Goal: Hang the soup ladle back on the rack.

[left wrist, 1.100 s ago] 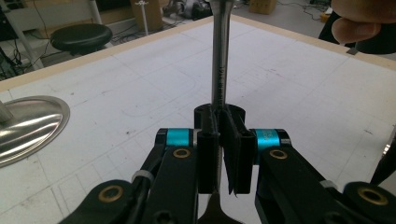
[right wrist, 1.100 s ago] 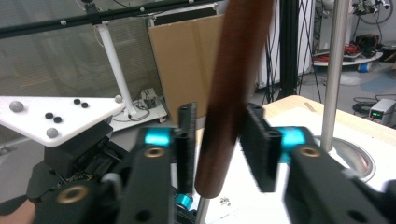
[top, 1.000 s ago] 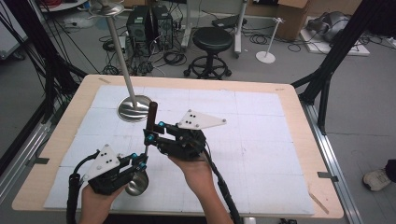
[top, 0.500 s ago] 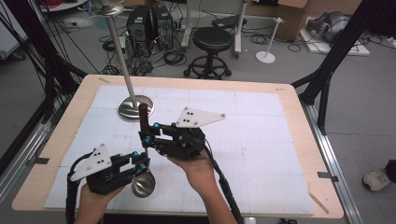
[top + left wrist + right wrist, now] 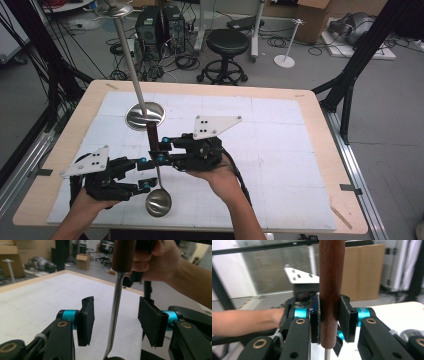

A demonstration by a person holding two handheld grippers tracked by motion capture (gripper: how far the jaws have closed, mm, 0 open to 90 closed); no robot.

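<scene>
The right claw (image 5: 329, 322) is clamped on the ladle (image 5: 158, 165), both pads pressed flat against its brown wooden handle (image 5: 331, 290). It holds the ladle upright, handle end up and bowl (image 5: 158, 201) hanging low over the desk (image 5: 280, 145), near its front edge. Below the handle runs the thin steel shaft (image 5: 115, 315), and that is the part that matters for the left claw (image 5: 115, 321). Its jaws have just been opening and now stand about half apart, with the shaft between them but touching neither pad: a gap shows on both sides in the left gripper view. So the ladle's long axis runs close to vertical, crossing the left claw's gap at a right angle, and the weight rests wholly with the right claw. I judge the left claw is letting go and can draw back level, away from the shaft, without brushing it, provided it does not drift sideways
</scene>
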